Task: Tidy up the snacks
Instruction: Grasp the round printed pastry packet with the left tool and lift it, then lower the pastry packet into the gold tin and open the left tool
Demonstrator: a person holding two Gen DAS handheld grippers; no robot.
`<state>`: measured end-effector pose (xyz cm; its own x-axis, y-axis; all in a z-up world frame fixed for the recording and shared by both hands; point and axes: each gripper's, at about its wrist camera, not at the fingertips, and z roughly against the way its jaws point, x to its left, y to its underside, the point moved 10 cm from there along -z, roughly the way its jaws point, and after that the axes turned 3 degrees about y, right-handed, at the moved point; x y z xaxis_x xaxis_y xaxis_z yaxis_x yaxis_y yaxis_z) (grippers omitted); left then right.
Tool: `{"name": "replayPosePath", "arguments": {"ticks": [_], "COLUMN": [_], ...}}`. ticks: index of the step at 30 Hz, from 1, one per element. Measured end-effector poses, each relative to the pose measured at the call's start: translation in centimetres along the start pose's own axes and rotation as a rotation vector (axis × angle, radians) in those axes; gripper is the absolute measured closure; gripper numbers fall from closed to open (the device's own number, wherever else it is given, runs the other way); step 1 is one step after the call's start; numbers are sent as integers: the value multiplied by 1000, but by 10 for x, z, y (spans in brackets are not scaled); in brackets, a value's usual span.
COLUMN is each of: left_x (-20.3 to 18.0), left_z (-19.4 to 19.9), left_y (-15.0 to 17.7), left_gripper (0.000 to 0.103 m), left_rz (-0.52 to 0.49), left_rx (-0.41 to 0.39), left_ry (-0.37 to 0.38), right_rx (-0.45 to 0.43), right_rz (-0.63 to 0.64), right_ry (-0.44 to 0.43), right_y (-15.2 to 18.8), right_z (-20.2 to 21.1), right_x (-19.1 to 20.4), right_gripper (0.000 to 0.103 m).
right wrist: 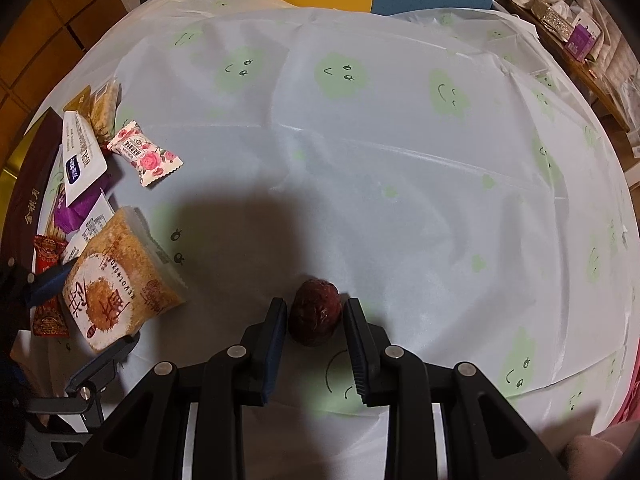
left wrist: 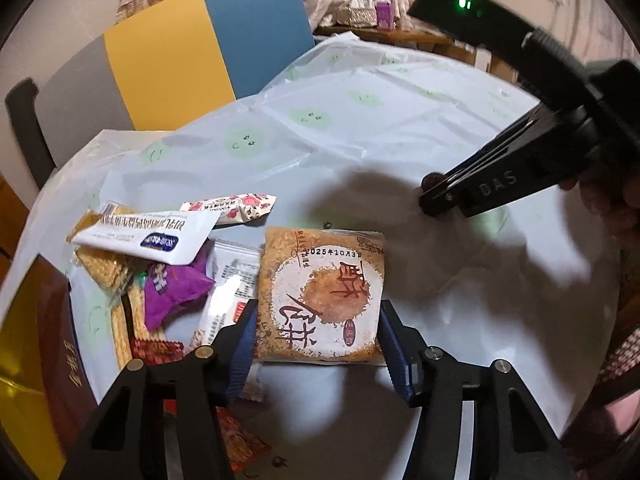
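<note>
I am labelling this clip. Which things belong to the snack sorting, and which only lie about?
Job: pastry pack, red date, rose candy, white sachet, purple packet, left gripper, right gripper.

Lying about: chair, purple box.

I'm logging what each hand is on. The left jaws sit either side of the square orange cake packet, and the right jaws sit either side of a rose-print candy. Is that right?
Not quite. The left gripper does straddle the cake packet, but the right gripper straddles a dark red date, as the right wrist view shows. The rose-print candy lies apart, by the snack pile.
</note>
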<state>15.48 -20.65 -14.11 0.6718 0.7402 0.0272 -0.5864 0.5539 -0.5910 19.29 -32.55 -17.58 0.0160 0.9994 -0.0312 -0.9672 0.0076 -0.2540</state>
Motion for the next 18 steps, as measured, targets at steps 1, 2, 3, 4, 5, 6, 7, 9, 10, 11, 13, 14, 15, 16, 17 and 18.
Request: {"name": "replayPosePath", "arguments": {"ticks": [1, 2, 3, 4, 5, 6, 7, 9, 10, 11, 13, 14, 15, 16, 17, 18], "left_x": [0, 1, 1, 3, 5, 10, 16, 42, 53, 71, 116, 133, 158, 182, 198, 218], "left_z": [3, 8, 13, 20, 29, 43, 52, 83, 93, 105, 131, 137, 144, 148, 149, 147], "left_y": [1, 1, 1, 0, -1, -2, -4, -5, -6, -6, 2, 7, 15, 25, 33, 44], "left_gripper": [46, 46, 46, 46, 46, 46, 46, 45, 45, 45, 45, 45, 45, 45, 45, 45], "left_rz": [18, 54, 83, 118, 154, 204, 236, 360, 402, 454, 554, 586, 625, 657, 681, 723], "left_rx": [-10, -24, -36, -54, -73, -103, -122, -185, -204, -227, -270, -273, -269, -255, -237, -205], "left_ry": [7, 28, 46, 66, 87, 112, 120, 143, 141, 126, 54, 19, -44, -113, -156, -199], "right_rx": [-1, -3, -8, -13, -14, -17, -21, -26, -29, -30, -36, -40, -45, -50, -54, -59], "right_rz": [-3, -5, -1, 6, 10, 15, 23, 39, 43, 49, 61, 67, 75, 85, 96, 108], "right_ry": [-2, -2, 7, 15, 18, 19, 21, 34, 39, 43, 56, 63, 70, 79, 87, 98], "right_y": [-1, -2, -2, -2, -2, -2, -2, -1, -1, 0, 2, 3, 3, 4, 5, 6], "right_z": [0, -1, 0, 0, -1, 0, 0, 1, 1, 1, 3, 3, 4, 4, 5, 6], "right_x": [0, 0, -1, -2, -1, -1, 0, 1, 2, 2, 4, 5, 6, 8, 9, 11], "right_gripper": [73, 73, 73, 74, 74, 77, 77, 77, 77, 77, 77, 77, 77, 77, 77, 77]}}
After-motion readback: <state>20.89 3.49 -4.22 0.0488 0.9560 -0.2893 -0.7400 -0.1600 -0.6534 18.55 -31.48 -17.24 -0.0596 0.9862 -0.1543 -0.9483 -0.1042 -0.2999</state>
